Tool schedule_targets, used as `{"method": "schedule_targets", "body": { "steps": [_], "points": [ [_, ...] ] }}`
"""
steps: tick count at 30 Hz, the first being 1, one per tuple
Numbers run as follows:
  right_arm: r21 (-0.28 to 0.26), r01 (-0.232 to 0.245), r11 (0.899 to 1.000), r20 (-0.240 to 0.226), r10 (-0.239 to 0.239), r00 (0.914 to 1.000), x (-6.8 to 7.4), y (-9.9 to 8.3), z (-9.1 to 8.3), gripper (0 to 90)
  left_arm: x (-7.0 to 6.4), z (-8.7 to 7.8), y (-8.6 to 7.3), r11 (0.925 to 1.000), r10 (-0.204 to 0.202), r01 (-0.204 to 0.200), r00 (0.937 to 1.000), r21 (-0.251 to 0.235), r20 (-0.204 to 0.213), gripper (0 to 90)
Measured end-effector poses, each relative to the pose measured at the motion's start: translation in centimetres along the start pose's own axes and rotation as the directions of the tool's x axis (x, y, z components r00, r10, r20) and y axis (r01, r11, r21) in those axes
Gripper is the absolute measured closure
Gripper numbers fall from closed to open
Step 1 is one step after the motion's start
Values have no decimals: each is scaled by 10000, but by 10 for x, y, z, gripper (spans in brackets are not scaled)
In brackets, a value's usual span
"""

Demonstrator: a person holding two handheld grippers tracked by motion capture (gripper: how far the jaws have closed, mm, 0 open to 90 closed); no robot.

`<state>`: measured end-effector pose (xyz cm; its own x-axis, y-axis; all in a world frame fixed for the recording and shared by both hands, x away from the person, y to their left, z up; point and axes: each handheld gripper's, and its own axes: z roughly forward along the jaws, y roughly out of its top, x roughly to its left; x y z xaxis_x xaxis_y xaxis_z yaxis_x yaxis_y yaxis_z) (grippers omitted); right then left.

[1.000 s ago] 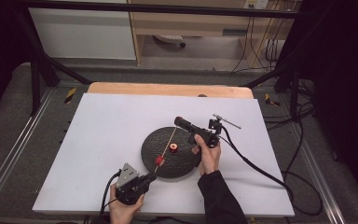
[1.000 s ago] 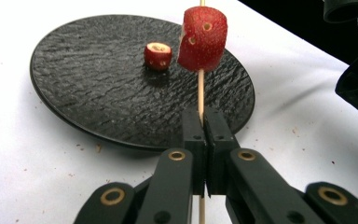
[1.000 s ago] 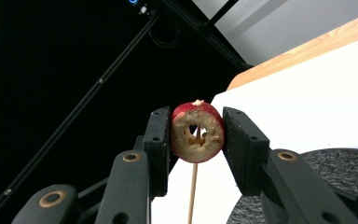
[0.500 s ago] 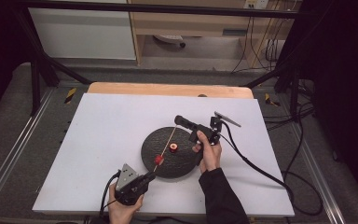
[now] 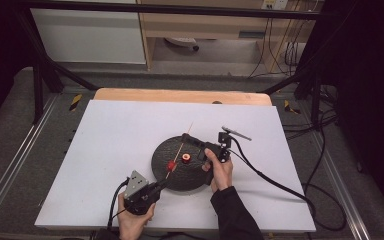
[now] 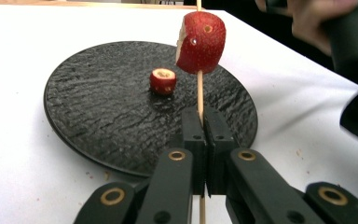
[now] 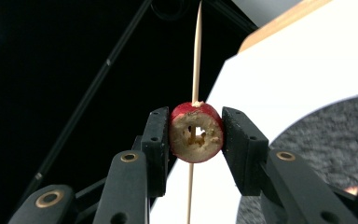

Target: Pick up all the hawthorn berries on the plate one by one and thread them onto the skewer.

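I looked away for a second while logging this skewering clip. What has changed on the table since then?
The right gripper has moved in toward the skewer over the black plate; its jaws flank a red fruit ring. The left gripper stays clamped on the skewer's base, one fruit piece threaded on it, another lying on the plate.

My skewer (image 6: 199,95) runs off the top edge in the left gripper view, its tip cut off. From above, my right gripper's (image 5: 189,142) jaws are too small to read.
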<state>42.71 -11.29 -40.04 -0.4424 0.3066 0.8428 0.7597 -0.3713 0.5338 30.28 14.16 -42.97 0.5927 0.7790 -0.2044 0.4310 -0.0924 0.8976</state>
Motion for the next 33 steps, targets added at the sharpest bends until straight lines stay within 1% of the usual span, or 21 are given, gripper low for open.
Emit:
{"method": "schedule_targets", "body": {
  "steps": [2,4,6,8,9,10,13,14,18,19,20,21,22,24,25,27,30,31,32,33],
  "points": [
    [111,223,9997,110,-224,9997,-2,-6,2,636,1,3,2,9998,-150,149,9999,117,41,883],
    [99,435,9990,273,-438,9987,-3,-10,3,635,2,6,3,9997,-160,159,9999,170,45,883],
    [179,621,9979,320,-627,9975,-3,-12,3,635,3,7,4,9997,-157,157,9999,163,33,883],
    [327,642,9974,334,-653,9973,-3,-16,4,635,2,10,6,9996,-247,247,9997,153,47,884],
    [348,701,9969,321,-713,9969,-3,-18,4,635,2,11,7,9997,-184,184,9998,145,2,884],
    [433,664,9969,328,-679,9972,-3,-20,4,635,1,12,8,9997,-186,186,9998,148,13,883],
    [596,758,9953,365,-780,9963,-3,-26,5,634,3,15,9,9995,-255,254,9996,169,75,883],
    [615,858,9944,387,-883,9953,-3,-27,5,634,3,15,9,9994,-272,270,9996,209,84,883],
    [676,985,9928,496,-1019,9936,-2,-28,4,630,5,16,8,9992,-276,271,9994,291,194,883],
    [718,1026,9921,523,-1065,9929,-2,-28,4,623,6,16,8,9992,-279,271,9992,289,272,883],
    [740,1063,9916,542,-1104,9924,-2,-27,3,595,7,15,9,9993,-245,237,9993,305,271,883],
    [733,1210,9899,572,-1253,9905,-1,-26,2,551,9,14,9,9992,-223,211,9992,342,346,883],
    [708,1413,9874,647,-1459,9872,0,-25,1,522,11,12,9,9993,-159,147,9993,358,336,883],
    [735,1892,9792,808,-1950,9775,3,-20,-2,453,16,7,9,9989,-160,143,9992,437,379,883],
    [742,2146,9739,944,-2211,9707,4,-17,-4,411,19,4,10,9988,-88,71,9993,480,354,883],
    [776,2696,9598,1280,-2778,9521,6,-11,-8,339,26,-3,9,9979,124,-141,9996,629,268,883],
    [1271,3265,9366,1649,-3445,9242,7,-2,-12,285,39,-15,9,9945,510,-511,9987,915,31,882],
    [1586,3445,9253,1852,-3706,9102,8,0,-12,271,43,-19,9,9928,597,-593,9982,1040,-14,882],
    [1934,3751,9066,2068,-4113,8877,7,3,-11,256,47,-23,9,9919,649,-636,9979,1104,-79,882],
    [2285,3968,8890,2296,-4453,8654,7,5,-10,247,51,-27,9,9901,684,-673,9976,1229,-45,882]
  ]
}}
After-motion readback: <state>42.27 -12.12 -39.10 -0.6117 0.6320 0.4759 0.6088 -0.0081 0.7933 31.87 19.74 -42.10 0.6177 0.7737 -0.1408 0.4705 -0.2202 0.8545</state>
